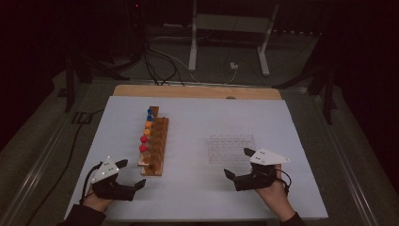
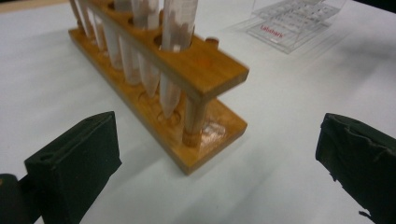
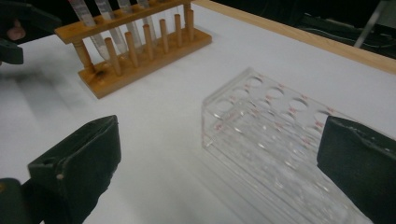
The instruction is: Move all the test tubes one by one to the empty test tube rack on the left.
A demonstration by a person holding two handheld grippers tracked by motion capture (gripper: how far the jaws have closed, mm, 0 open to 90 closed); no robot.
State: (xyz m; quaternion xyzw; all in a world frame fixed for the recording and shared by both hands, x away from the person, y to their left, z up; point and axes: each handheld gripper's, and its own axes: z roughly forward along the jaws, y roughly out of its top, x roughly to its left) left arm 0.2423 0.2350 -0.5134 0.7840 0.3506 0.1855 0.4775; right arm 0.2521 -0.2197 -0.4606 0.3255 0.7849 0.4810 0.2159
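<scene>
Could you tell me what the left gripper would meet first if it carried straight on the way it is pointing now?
Most likely the near end of the wooden tube rack. In the left gripper view it stands straight ahead of the open left gripper, with bare table before it. How far off it stands is hard to judge.

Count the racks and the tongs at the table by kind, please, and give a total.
Wooden rack: 1
Clear plastic rack: 1
Tongs: 2, the left tongs and the right tongs, both open
Total: 4
</scene>
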